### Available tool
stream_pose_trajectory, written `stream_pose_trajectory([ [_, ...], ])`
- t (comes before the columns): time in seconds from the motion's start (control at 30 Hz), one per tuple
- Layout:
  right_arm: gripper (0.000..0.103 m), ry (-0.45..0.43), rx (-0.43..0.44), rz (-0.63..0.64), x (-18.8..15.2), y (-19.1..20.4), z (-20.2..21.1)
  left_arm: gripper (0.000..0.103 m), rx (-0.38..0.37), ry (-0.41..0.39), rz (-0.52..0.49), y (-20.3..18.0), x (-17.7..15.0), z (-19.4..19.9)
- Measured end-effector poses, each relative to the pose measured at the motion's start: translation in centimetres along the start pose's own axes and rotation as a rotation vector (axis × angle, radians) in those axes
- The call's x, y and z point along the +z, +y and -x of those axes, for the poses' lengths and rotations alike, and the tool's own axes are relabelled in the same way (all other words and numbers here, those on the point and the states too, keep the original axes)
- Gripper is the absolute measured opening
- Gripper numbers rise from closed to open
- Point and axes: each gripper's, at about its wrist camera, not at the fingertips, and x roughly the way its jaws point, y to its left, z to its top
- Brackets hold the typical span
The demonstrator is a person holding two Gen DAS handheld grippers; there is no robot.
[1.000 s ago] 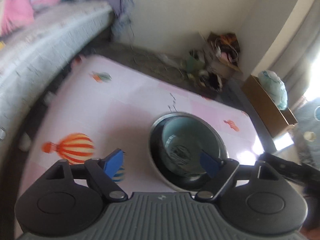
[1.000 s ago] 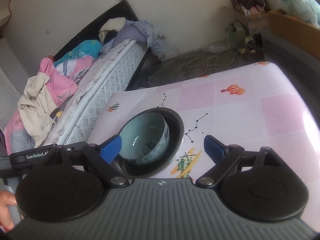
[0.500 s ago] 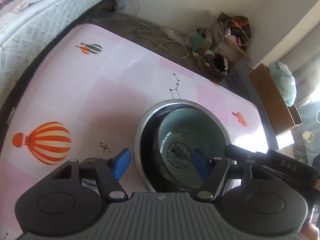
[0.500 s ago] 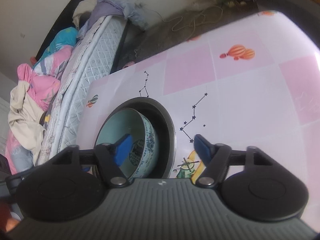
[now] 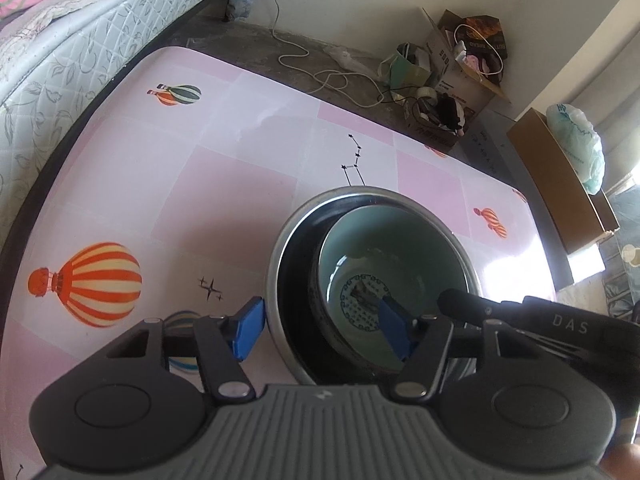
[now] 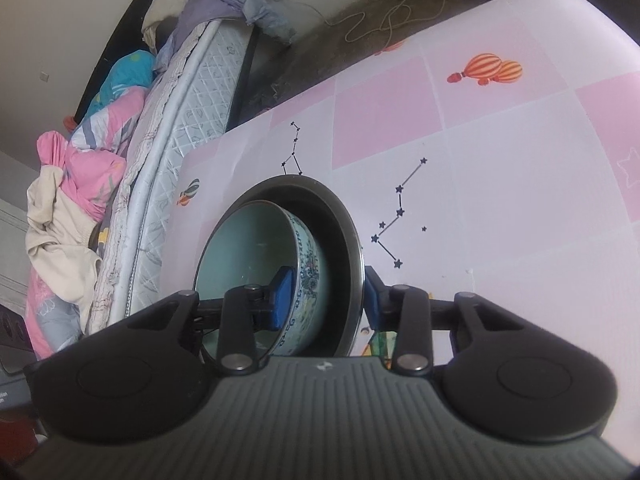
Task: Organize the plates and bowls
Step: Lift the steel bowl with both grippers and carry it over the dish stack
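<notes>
Item: celadon bowl [image 5: 384, 264] nested in metal bowl [image 5: 280, 276] (pink table [image 5: 240, 184]). Step, likely: two-handed pickup of both walls. Left gripper [image 5: 320, 322] wide; right gripper [image 6: 326, 298] narrower, not visibly clamped. Next: close, lift level.

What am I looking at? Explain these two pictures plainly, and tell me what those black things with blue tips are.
There is no robot here. A person holds a two-finger tool in each hand, and a wide-angle camera on each tool looks out along its fingers. One picture comes from the left hand-held gripper, the other from the right hand-held gripper. The blue tips are their finger pads.

On the table, which has a pink balloon-print cover, stands a metal bowl with a pale green ceramic bowl inside it. Each gripper straddles the bowls' walls from its own side, with one pad inside the ceramic bowl and one outside the metal rim. The left is open. Whether the right is already squeezing is unclear. A bed stands beside the table.
</notes>
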Motion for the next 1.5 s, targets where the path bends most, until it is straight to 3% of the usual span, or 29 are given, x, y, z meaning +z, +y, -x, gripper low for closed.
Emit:
stream_pose_trajectory([
  [0.4,0.035,0.025,0.013,0.009,-1.3,-0.5,1.6,0.061,-0.052,-0.003,-0.010,0.6,-0.9,1.2],
  [0.8,0.036,0.028,-0.005,-0.033,-0.4,-0.9,0.3,0.060,0.012,-0.030,0.048,0.2,1.3,-1.1],
  [1.17,0.038,0.060,-0.011,-0.014,-0.4,-1.0,0.5,0.059,-0.022,-0.027,0.025,-0.3,-0.5,0.9],
  [1.5,0.038,0.078,-0.038,0.057,-1.3,-0.8,1.7,0.059,-0.062,0.022,0.048,0.5,-3.4,1.5],
])
